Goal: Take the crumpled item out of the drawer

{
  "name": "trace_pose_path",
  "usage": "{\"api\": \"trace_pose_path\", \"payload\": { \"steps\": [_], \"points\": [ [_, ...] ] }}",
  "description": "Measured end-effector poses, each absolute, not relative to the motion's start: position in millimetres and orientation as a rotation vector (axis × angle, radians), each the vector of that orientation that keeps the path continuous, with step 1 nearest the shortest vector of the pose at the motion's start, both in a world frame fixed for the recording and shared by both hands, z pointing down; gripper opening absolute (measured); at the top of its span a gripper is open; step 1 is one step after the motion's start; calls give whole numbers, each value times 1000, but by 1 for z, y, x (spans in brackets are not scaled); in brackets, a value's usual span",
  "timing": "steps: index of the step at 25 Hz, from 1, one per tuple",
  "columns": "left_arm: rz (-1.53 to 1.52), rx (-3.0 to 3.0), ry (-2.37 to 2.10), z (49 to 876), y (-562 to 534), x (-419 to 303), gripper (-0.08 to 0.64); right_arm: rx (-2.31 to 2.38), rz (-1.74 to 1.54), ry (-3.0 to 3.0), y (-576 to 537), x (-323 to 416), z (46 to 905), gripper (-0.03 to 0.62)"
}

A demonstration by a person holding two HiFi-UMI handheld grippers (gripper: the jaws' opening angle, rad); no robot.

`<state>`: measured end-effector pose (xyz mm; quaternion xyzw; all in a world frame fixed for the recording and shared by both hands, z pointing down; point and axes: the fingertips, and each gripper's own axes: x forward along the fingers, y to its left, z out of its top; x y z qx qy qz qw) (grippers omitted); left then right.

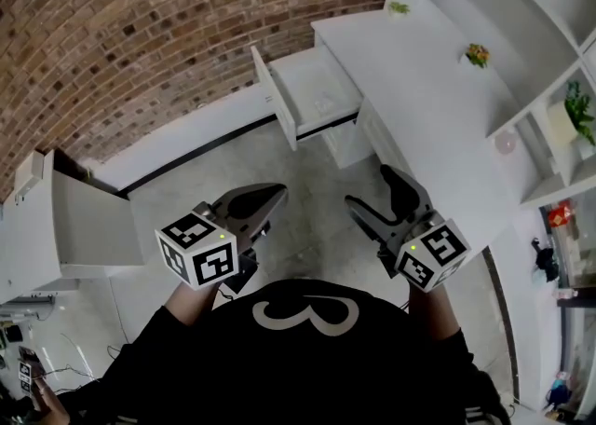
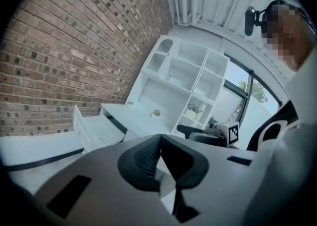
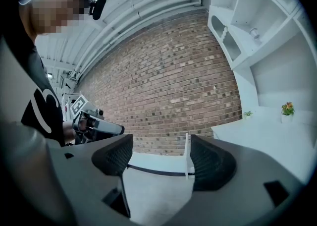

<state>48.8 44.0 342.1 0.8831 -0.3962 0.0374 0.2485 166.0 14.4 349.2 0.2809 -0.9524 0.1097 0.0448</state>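
Left gripper (image 1: pixel 268 205): jaws pressed together, holding nothing. Right gripper (image 1: pixel 372 192): jaws wide apart, nothing between them. The open drawer (image 1: pixel 277 102) lay well ahead of both grippers. The crumpled item (image 1: pixel 325 103) was probably the faint pale lump on its floor, too small to confirm. It was judged light, soft and easily crushed; a gentle pinch on a raised fold should suit

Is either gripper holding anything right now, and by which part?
Nothing is held. The left gripper is shut on nothing, the right gripper is open and empty; both are short of the drawer.
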Motion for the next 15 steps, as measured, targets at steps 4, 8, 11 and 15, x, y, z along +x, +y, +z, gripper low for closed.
{"api": "trace_pose_path", "payload": {
  "steps": [4, 8, 11, 15],
  "points": [
    [108, 2394, -1105, 343, 32, 42, 3, 865, 329, -2917, -3, 169, 343, 351],
    [111, 2388, -1109, 350, 24, 38, 3, 872, 327, -2909, -15, 170, 347, 347],
    [115, 2400, -1097, 353, 18, 36, 3, 867, 334, -2908, -20, 165, 352, 347],
    [108, 2407, -1085, 355, -3, 27, 3, 884, 333, -2902, -40, 159, 354, 339]
  ]
}}
